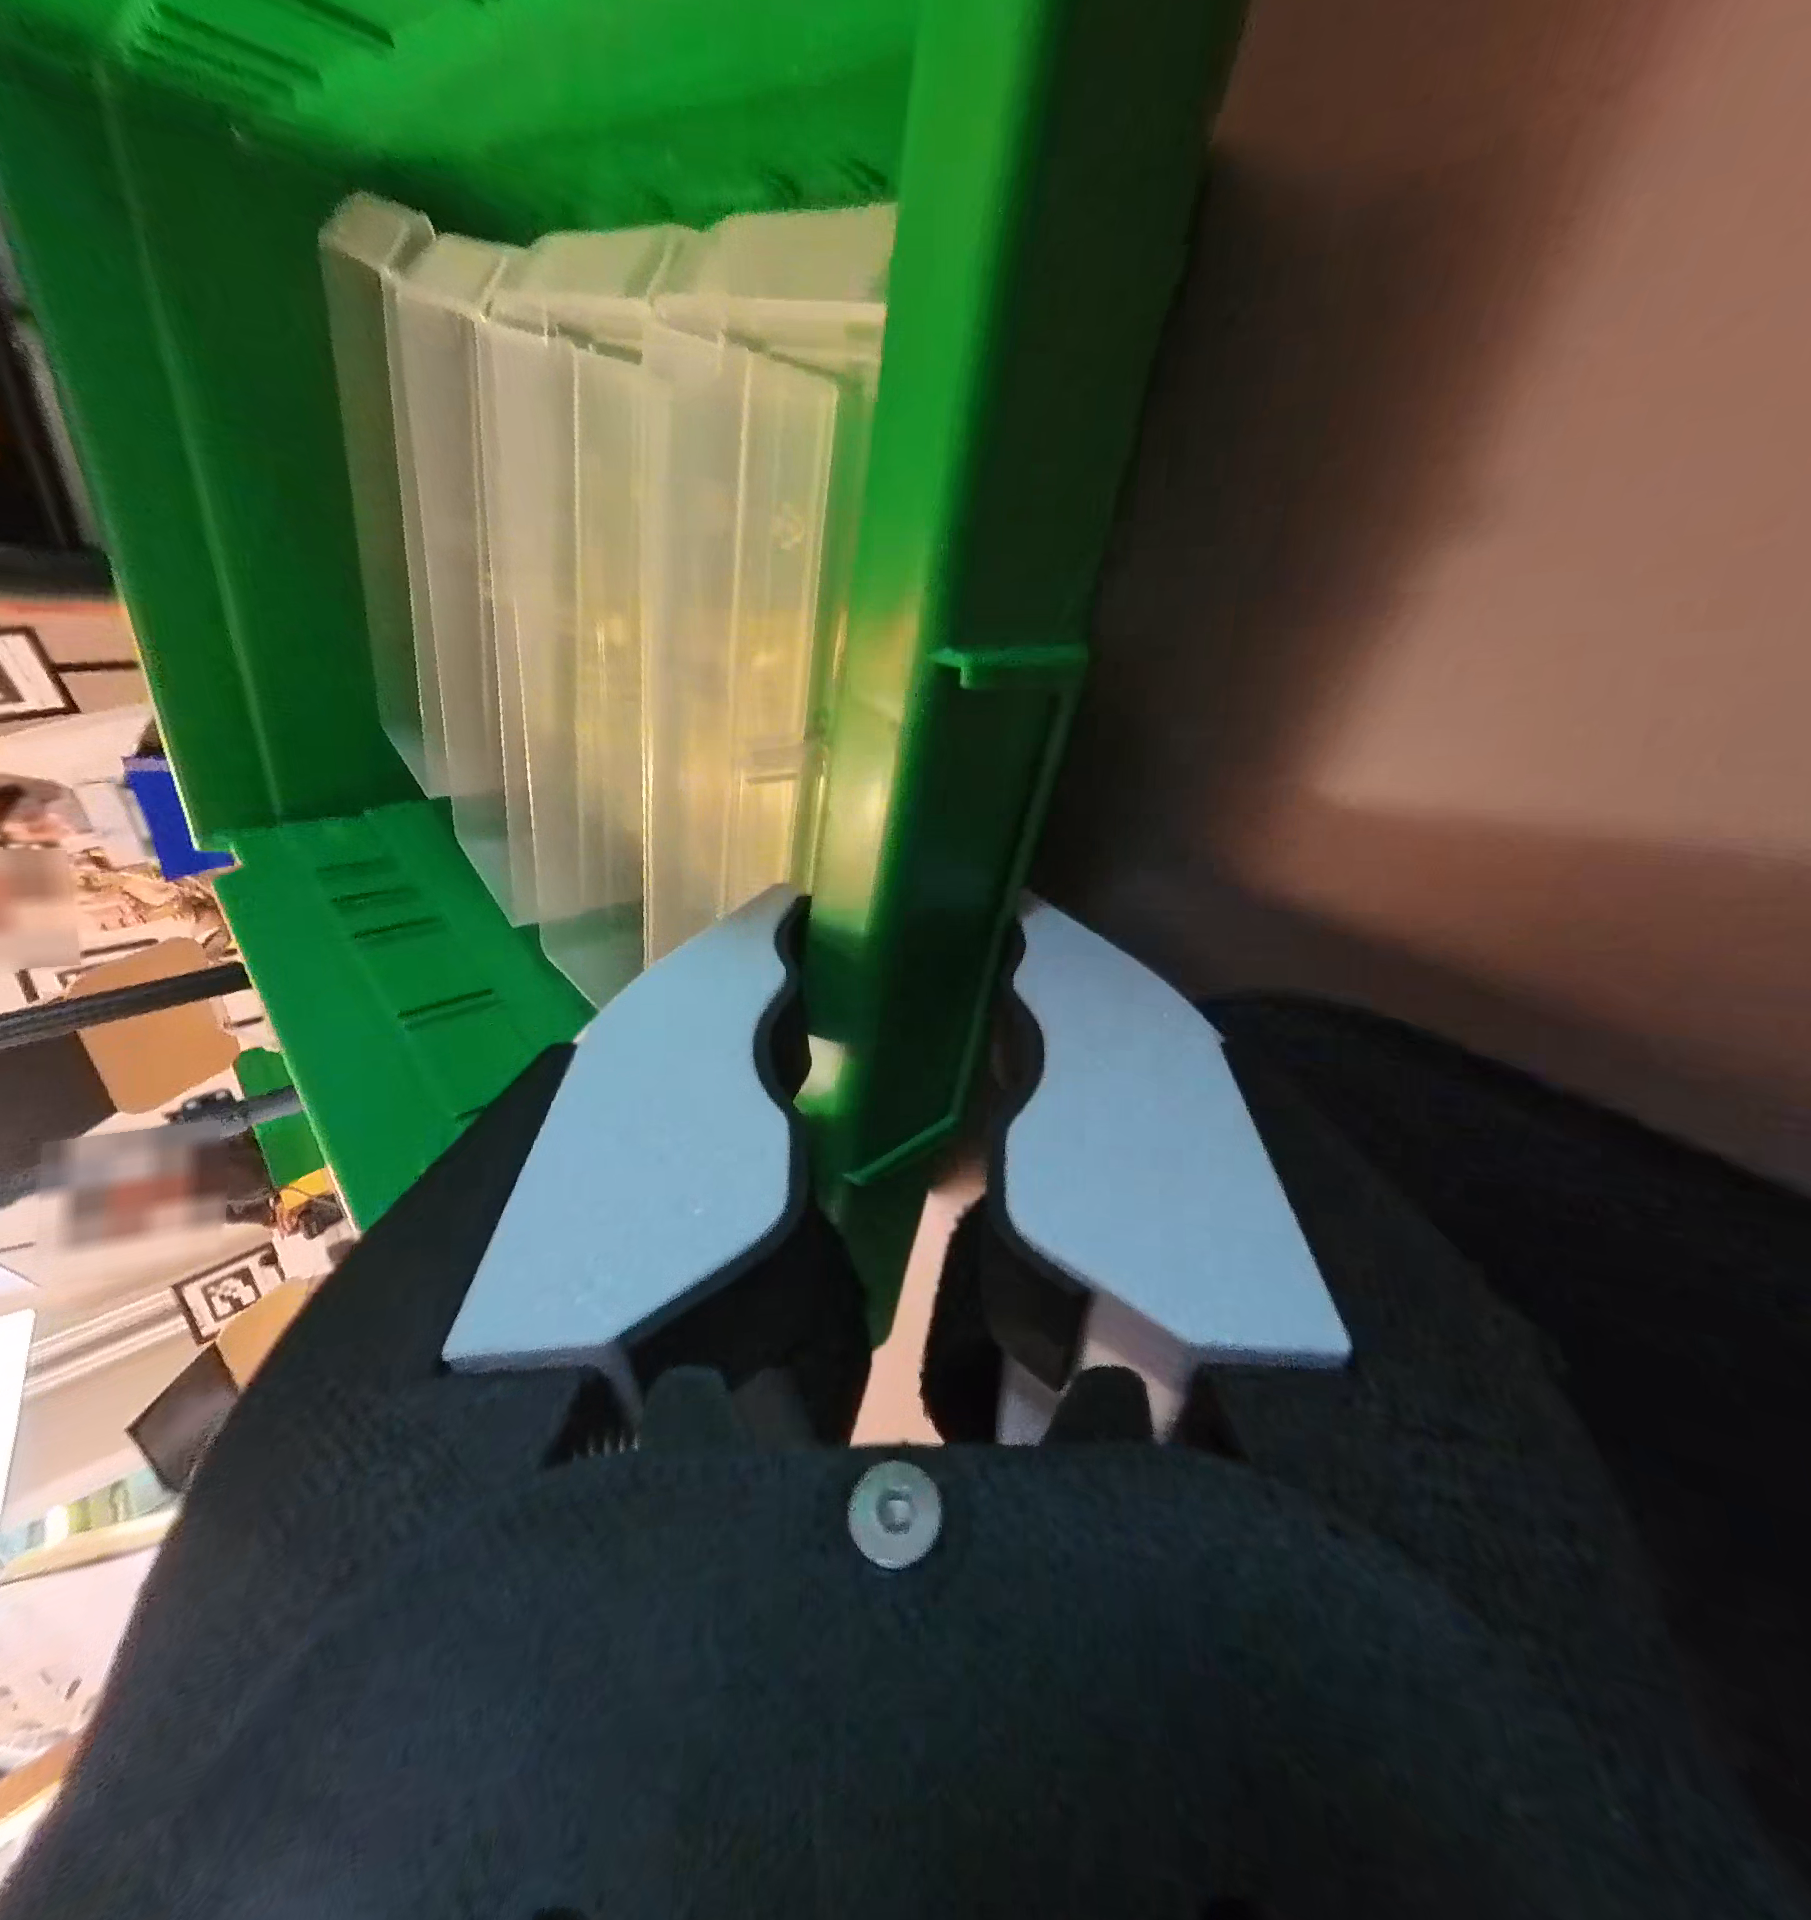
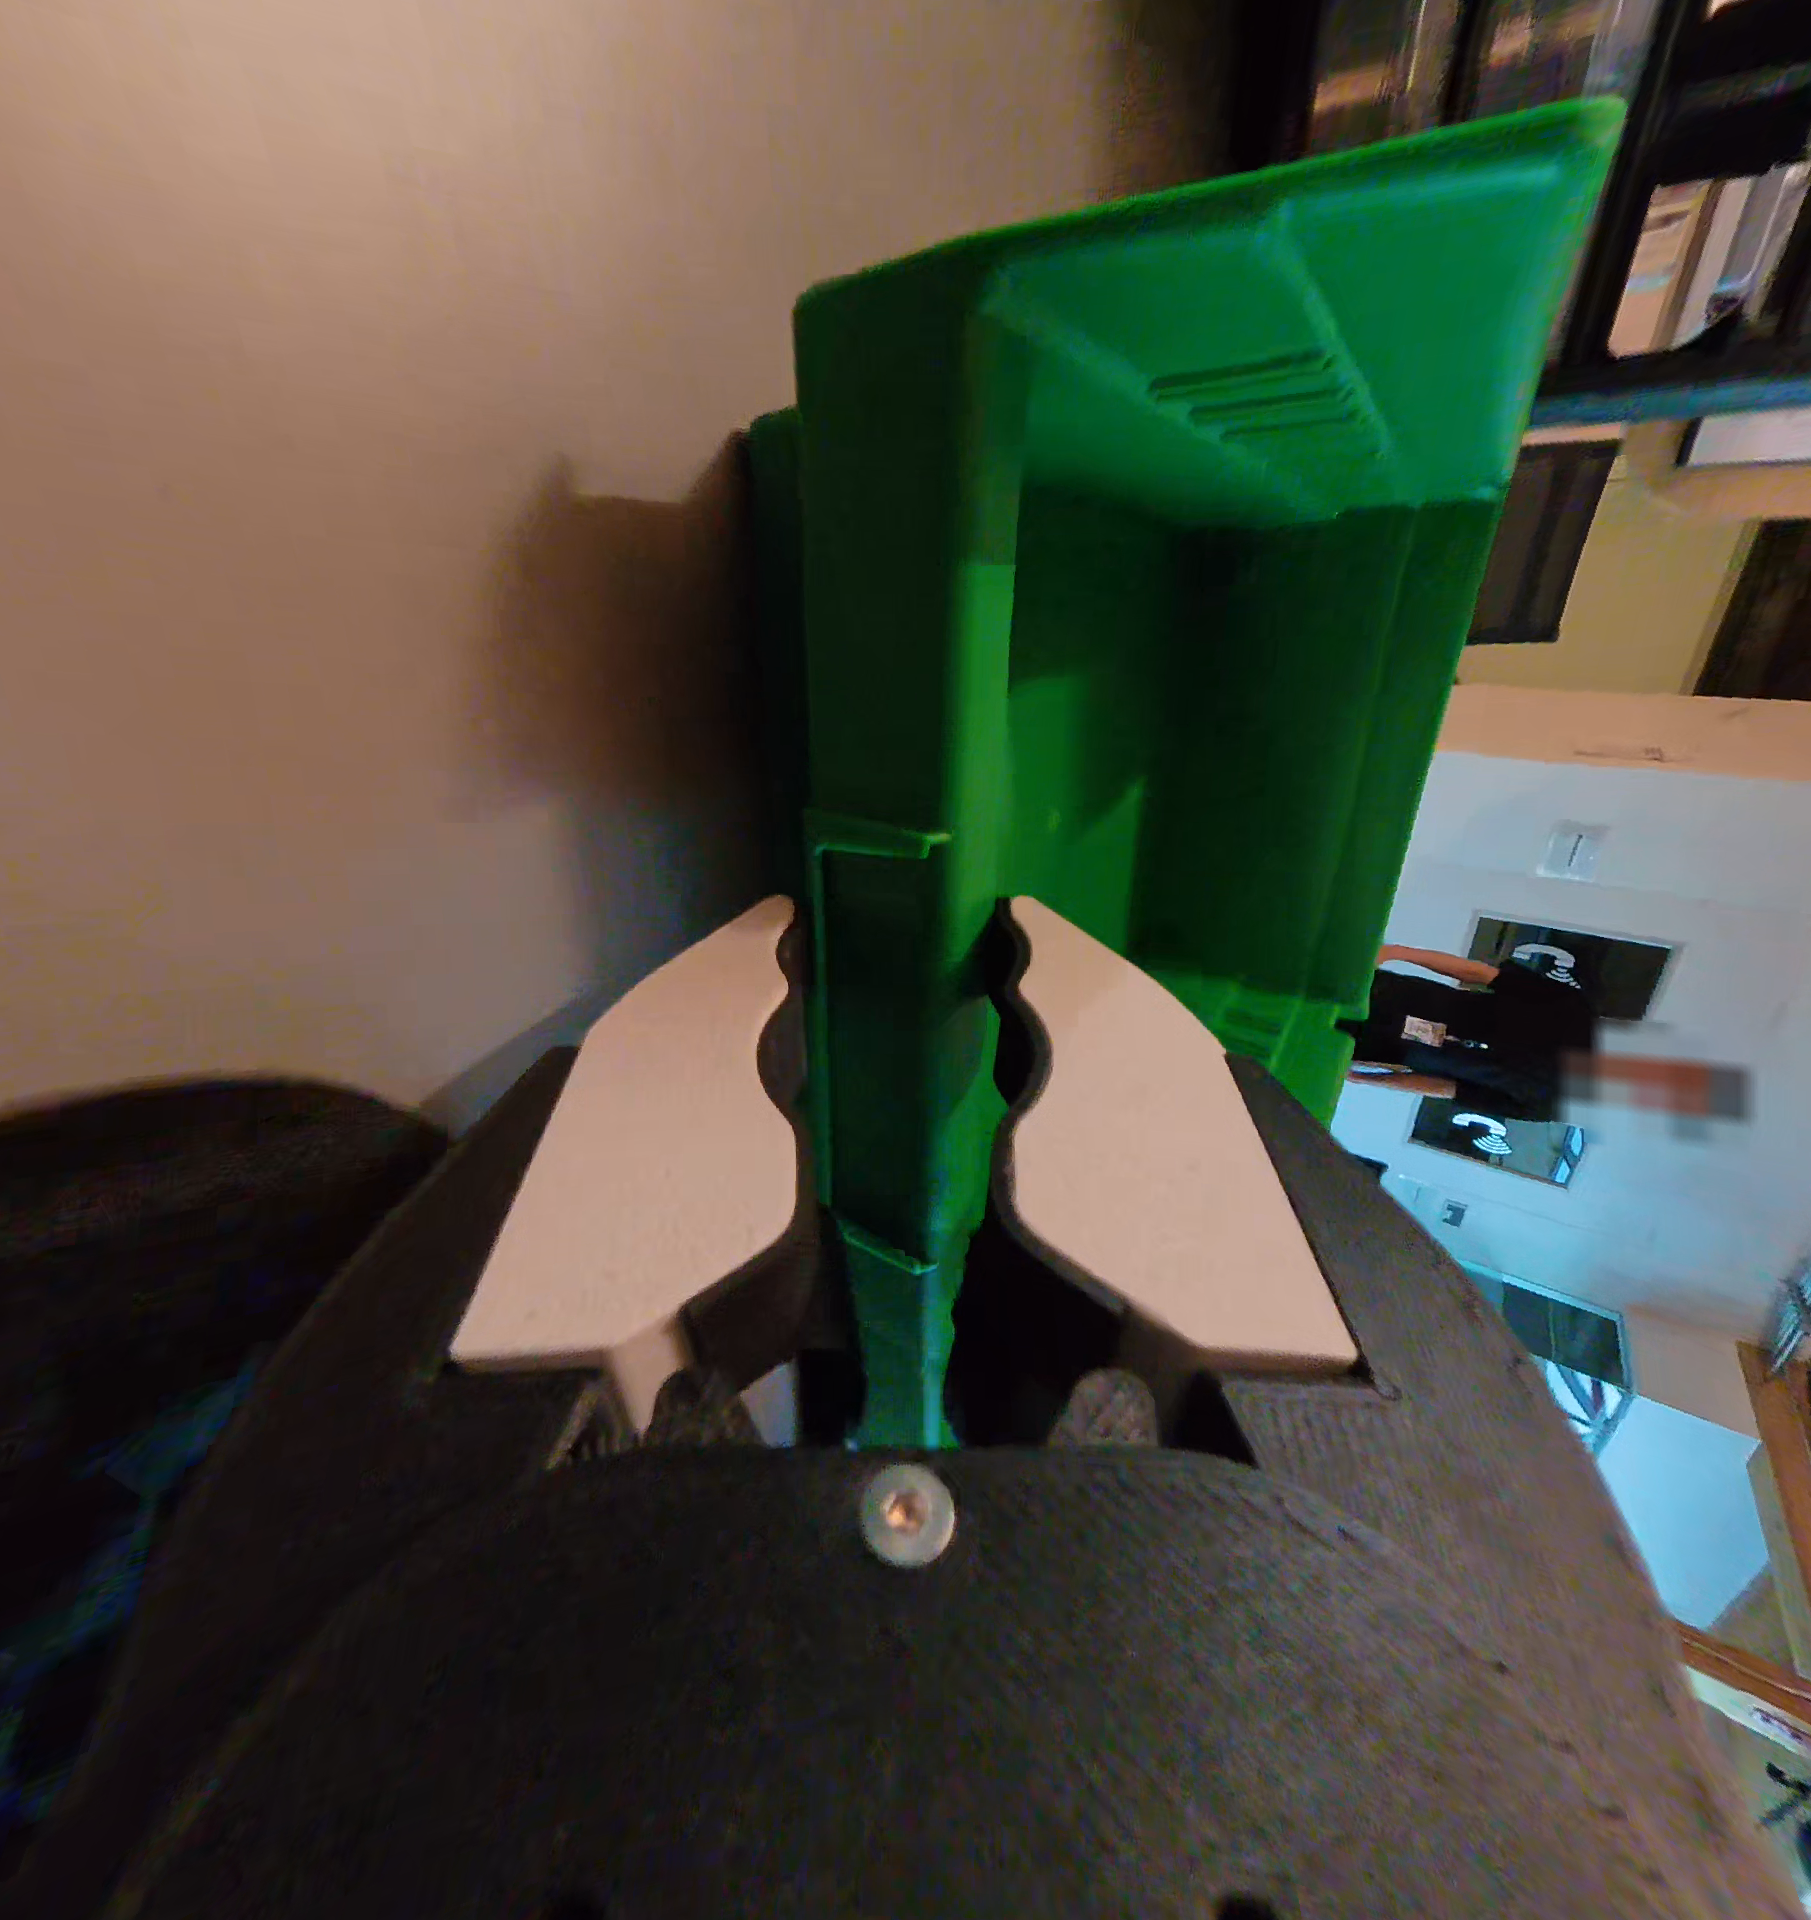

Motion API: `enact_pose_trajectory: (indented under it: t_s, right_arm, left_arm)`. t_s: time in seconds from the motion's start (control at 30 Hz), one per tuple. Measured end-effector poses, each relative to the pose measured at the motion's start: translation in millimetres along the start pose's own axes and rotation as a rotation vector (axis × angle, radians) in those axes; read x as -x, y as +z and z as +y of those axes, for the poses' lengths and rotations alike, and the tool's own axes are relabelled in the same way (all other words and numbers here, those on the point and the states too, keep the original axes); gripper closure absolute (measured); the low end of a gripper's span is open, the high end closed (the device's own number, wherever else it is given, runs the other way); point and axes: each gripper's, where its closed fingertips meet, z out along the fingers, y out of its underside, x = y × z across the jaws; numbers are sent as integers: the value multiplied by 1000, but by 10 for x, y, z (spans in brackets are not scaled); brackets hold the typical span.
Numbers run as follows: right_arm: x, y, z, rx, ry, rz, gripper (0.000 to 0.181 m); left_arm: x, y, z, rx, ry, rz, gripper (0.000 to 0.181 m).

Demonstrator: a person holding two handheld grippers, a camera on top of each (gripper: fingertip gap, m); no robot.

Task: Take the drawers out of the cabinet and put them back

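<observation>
Both grippers — left gripper (image 1: 906, 914), right gripper (image 2: 896, 914) — grip the green cabinet (image 1: 984, 520) walls, fingers clamped; translucent drawers (image 1: 610, 561) sit inside. Probably repositioning — next, free a gripper for a drawer.

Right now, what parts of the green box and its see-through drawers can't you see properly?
- Left wrist view: the clear drawers are smeared by motion blur; their contents cannot be told.
- Left wrist view: the green cabinet is cut off by the top edge.
- Left wrist view: the left gripper covers part of the wall it clamps.
- Right wrist view: the right gripper hides part of the cabinet wall; no drawers show.
</observation>
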Motion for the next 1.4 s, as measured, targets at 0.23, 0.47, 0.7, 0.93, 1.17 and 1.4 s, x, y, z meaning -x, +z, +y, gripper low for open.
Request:
enact_pose_trajectory:
  t_s: [0.23,0.47,0.7,0.93,1.17,1.4]
  right_arm:
    - [15,-82,508,70,-15,-11,147]
    - [35,-171,909,155,-31,12,147]
    - [41,-212,1118,199,-18,21,147]
    - [51,-257,1322,251,5,8,146]
    - [104,-387,1683,350,65,-10,145]
    - [178,-555,2055,438,153,-10,144]
  left_arm:
    - [27,-4,163,-14,7,30,149]
    - [113,37,493,112,78,69,149]
    - [208,-18,1260,226,14,88,149]
    - [195,-183,1943,286,-73,55,151]
    - [115,-377,2441,245,-37,58,151]
    - [64,-460,2582,255,-22,75,151]
